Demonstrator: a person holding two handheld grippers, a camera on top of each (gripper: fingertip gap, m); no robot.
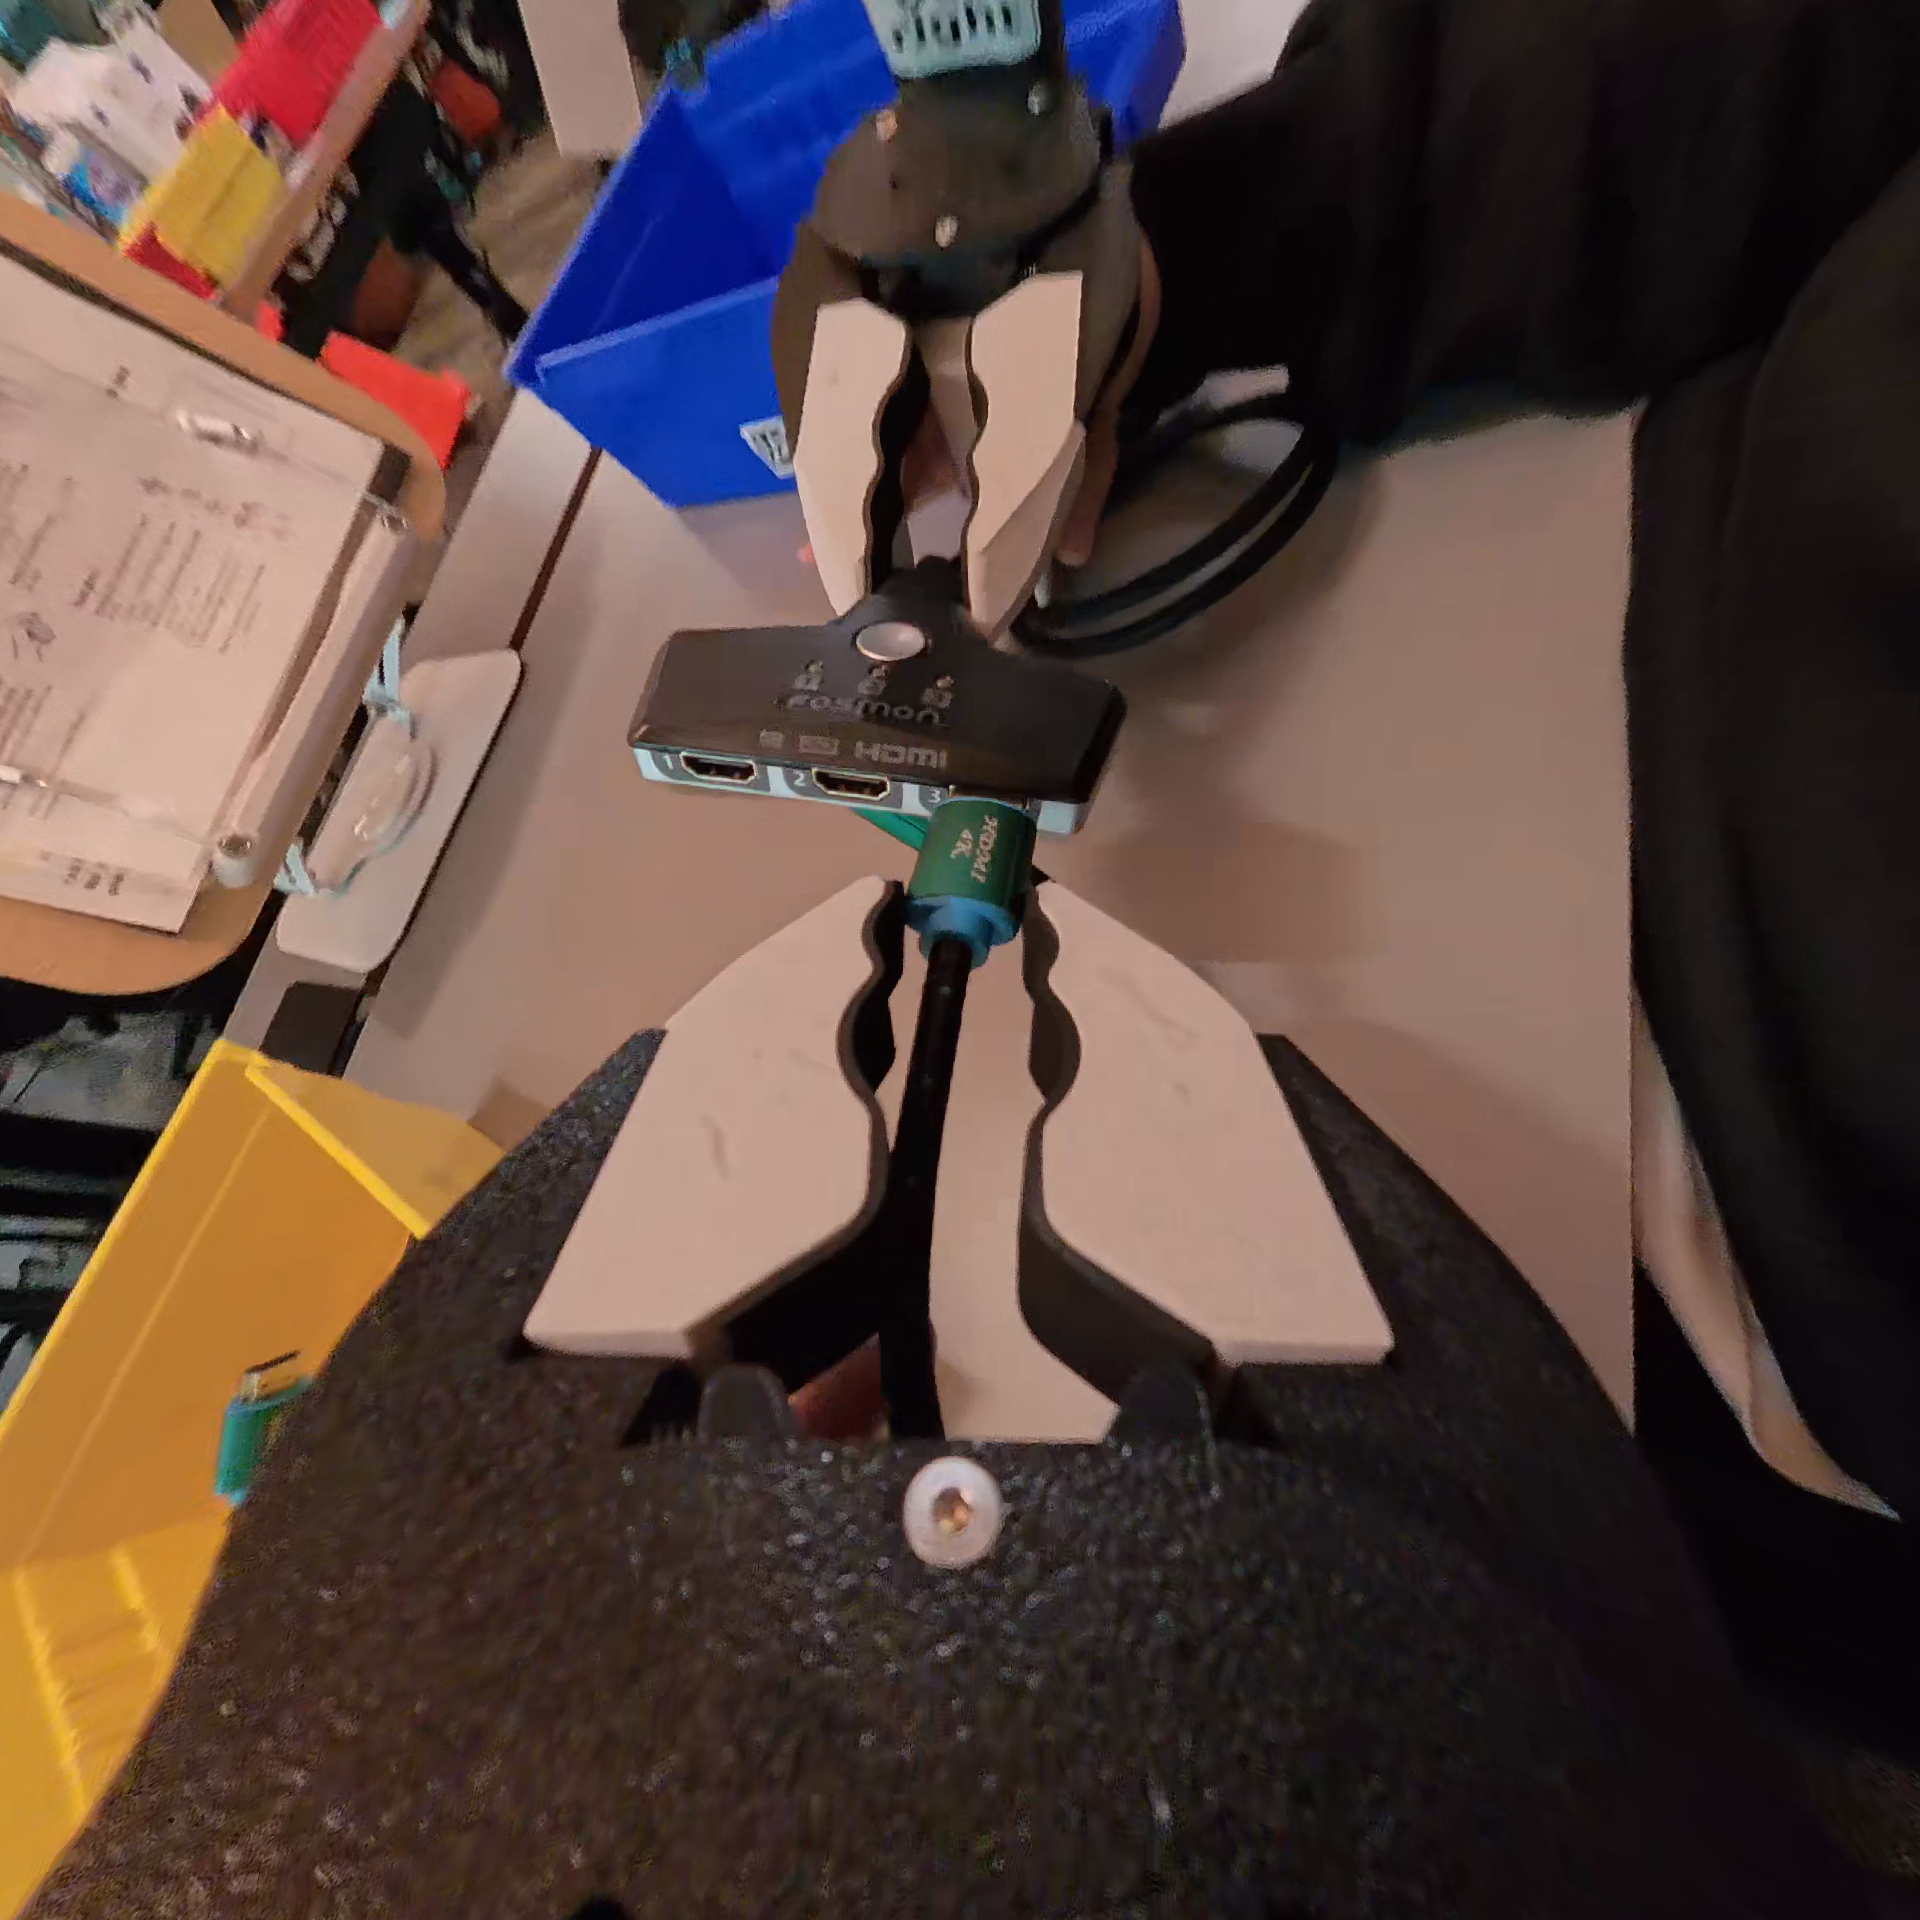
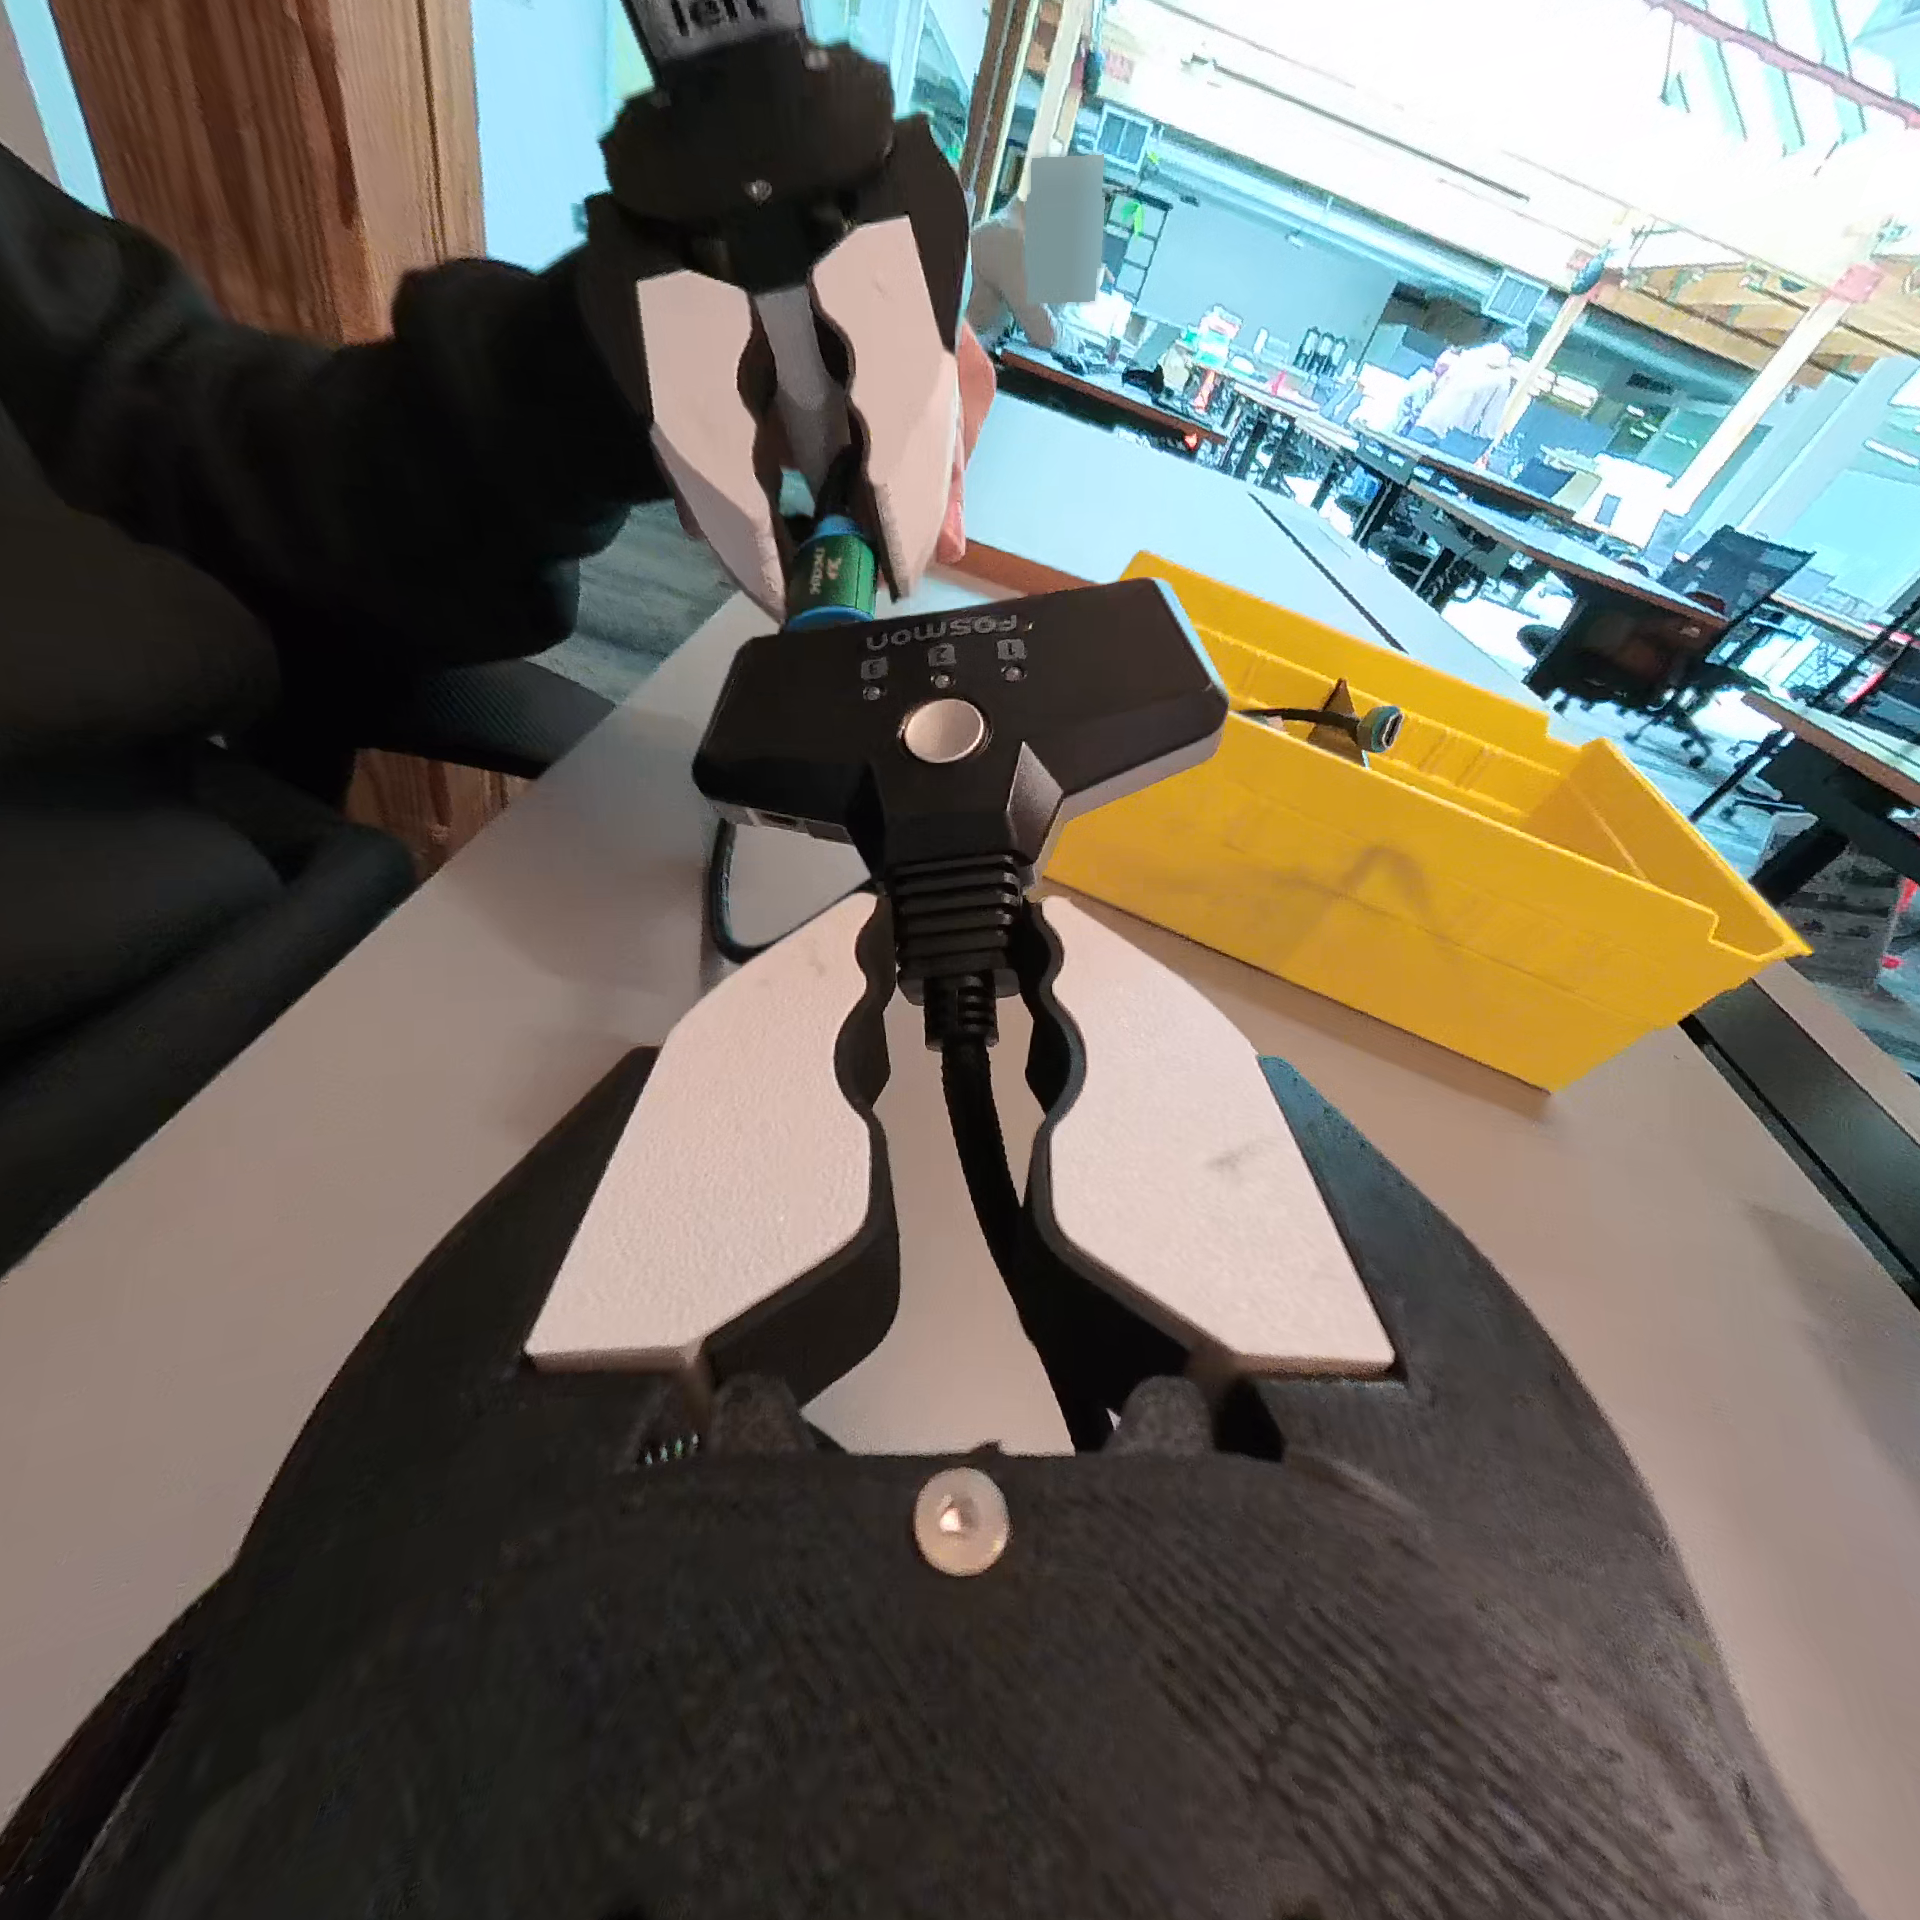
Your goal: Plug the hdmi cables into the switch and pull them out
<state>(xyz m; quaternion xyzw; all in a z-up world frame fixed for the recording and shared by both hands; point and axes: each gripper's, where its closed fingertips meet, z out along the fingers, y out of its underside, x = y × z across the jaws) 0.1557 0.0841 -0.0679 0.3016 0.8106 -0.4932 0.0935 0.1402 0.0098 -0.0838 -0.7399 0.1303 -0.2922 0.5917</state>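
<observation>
A black HDMI switch (image 1: 883, 717) is held just above the pale table (image 1: 1299, 779). My left gripper (image 1: 961, 894) is shut on a green HDMI plug (image 1: 971, 847) with a blue collar, which sits in port 3. Ports 1 (image 1: 717, 769) and 2 (image 1: 852, 784) are empty. My right gripper (image 2: 956, 920) is shut on the ribbed cable neck (image 2: 951, 904) at the back of the switch (image 2: 956, 686). Each gripper shows opposite in the other's view: the right gripper (image 1: 923, 597) and the left gripper (image 2: 831, 582) on the plug (image 2: 826, 571).
A yellow bin (image 2: 1403, 883) beside the switch holds another green-and-blue HDMI plug (image 2: 1382, 727). A blue bin (image 1: 675, 343) stands behind. A clear stand with papers (image 1: 156, 623) is at the left. Black cable loops (image 1: 1247, 540) lie on the table. Black sleeves (image 1: 1662, 312) flank the grippers.
</observation>
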